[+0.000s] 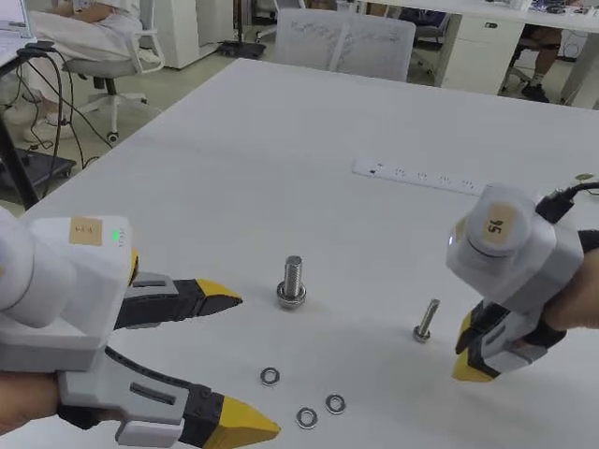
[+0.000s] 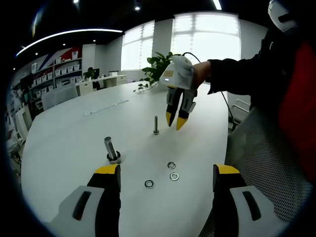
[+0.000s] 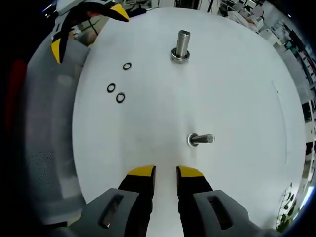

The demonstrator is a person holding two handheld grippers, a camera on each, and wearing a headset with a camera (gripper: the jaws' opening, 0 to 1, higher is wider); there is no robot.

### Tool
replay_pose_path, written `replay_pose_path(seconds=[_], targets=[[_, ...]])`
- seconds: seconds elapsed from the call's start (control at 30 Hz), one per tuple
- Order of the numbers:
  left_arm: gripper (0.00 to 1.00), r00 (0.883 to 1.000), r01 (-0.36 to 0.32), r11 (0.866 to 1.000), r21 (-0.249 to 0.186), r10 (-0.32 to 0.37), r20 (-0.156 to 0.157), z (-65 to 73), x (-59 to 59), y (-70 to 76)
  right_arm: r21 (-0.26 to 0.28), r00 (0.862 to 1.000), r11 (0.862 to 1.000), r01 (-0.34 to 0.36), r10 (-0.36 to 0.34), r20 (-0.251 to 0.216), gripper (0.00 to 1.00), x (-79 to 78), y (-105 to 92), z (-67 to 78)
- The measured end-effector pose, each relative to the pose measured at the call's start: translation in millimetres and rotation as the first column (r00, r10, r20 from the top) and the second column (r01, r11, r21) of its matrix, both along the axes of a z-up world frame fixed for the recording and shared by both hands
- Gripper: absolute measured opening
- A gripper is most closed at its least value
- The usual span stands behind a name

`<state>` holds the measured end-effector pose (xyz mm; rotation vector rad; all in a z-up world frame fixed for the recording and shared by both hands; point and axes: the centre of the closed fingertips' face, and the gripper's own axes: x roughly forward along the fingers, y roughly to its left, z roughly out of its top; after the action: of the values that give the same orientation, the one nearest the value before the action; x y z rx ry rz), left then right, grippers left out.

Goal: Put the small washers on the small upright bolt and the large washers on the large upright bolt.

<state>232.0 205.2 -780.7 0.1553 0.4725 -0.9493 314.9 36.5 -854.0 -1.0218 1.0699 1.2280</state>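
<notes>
- Three small washers (image 1: 270, 376) (image 1: 306, 417) (image 1: 335, 404) lie loose on the white table (image 1: 281, 140), close together at its near side, in front of the large upright bolt (image 1: 292, 281).
- The large upright bolt stands mid-table; the small upright bolt (image 1: 426, 320) stands to its right, apart from it.
- The left tongs (image 1: 257, 365), spread wide and holding nothing, reach in from the near left beside the washers.
- The right tongs (image 1: 471, 360), tips close with a narrow gap and nothing between them, point down just right of the small upright bolt.
- A white power strip (image 1: 416, 176) lies far right; an office chair (image 1: 342, 42) stands beyond the table.
</notes>
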Motion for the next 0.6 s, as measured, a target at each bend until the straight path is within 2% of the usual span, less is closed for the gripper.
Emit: replay_pose_path(seconds=[0.17,0.33,0.6], targets=[[0.76,1.000,-0.001,1.000,0.002,0.001,0.002,0.4,-0.4,0.0,0.012,1.000,1.000,-0.021,0.021,-0.006,0.18,-14.8,7.1,-0.1],[0.76,1.000,0.001,1.000,0.006,-0.001,0.003,1.0,-1.2,-1.4,0.037,0.998,0.997,-0.065,0.065,-0.015,0.18,-31.6,24.5,1.7],[0.75,1.000,-0.013,1.000,0.008,0.013,0.009,2.3,0.6,1.0,0.053,0.990,0.989,-0.139,0.141,-0.020,0.18,-49.2,50.4,1.5]])
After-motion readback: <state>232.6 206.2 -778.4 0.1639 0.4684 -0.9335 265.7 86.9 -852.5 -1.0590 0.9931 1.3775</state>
